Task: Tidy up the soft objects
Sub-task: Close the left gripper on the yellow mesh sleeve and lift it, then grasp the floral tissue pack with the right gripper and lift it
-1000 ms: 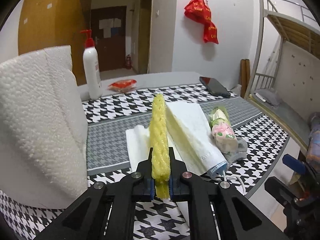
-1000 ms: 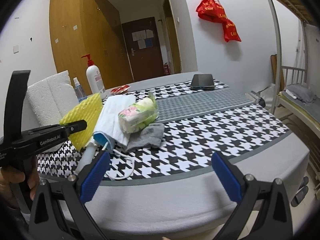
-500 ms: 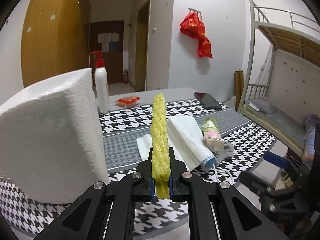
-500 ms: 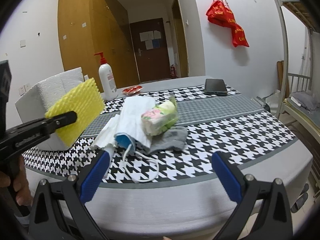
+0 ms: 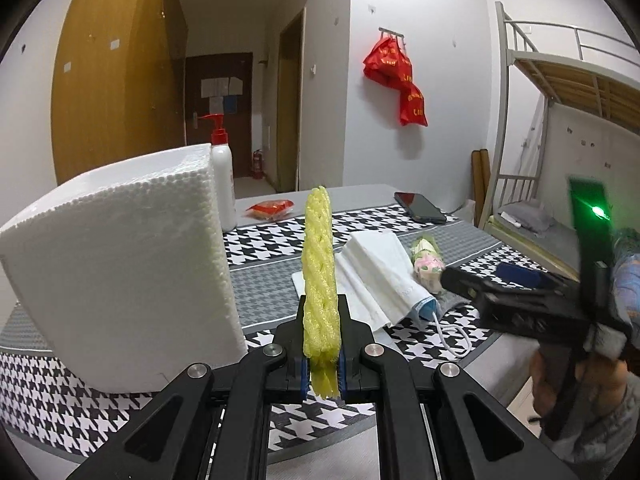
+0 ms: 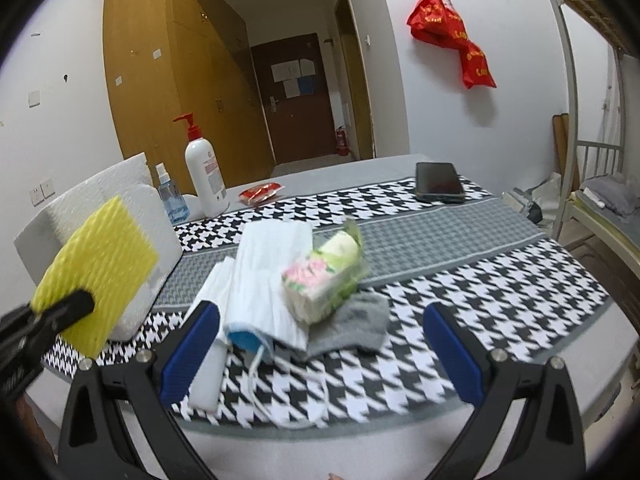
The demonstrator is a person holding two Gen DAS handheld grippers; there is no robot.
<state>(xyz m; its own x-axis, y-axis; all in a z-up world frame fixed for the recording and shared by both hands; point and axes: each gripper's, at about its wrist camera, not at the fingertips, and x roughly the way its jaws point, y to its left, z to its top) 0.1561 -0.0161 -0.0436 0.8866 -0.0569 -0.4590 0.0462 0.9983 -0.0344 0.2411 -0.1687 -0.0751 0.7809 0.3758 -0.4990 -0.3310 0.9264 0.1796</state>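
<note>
My left gripper [image 5: 322, 368] is shut on a yellow foam net sleeve [image 5: 319, 276], which stands upright between the pads above the table's front edge. In the right wrist view the sleeve [image 6: 100, 268] shows as a flat yellow sheet at the left. My right gripper [image 6: 320, 344] is open, with nothing between its blue pads [image 6: 192, 344]. It hovers just in front of a pile of folded face masks [image 6: 268, 280], a floral tissue pack [image 6: 324, 276] and a grey cloth [image 6: 356, 328]. A white foam block [image 5: 120, 272] stands at the left.
A red-pump lotion bottle [image 6: 202, 176], a small spray bottle [image 6: 170, 196], a red packet [image 6: 260, 192] and a dark phone [image 6: 438, 182] sit at the back of the houndstooth table [image 6: 480, 280]. A white cable [image 6: 280, 380] loops near the front edge. A bunk bed [image 5: 560, 80] is at the right.
My left gripper has drawn back and up from the pile with the yellow sleeve. My right gripper has moved in toward the pile and now shows in the left wrist view.
</note>
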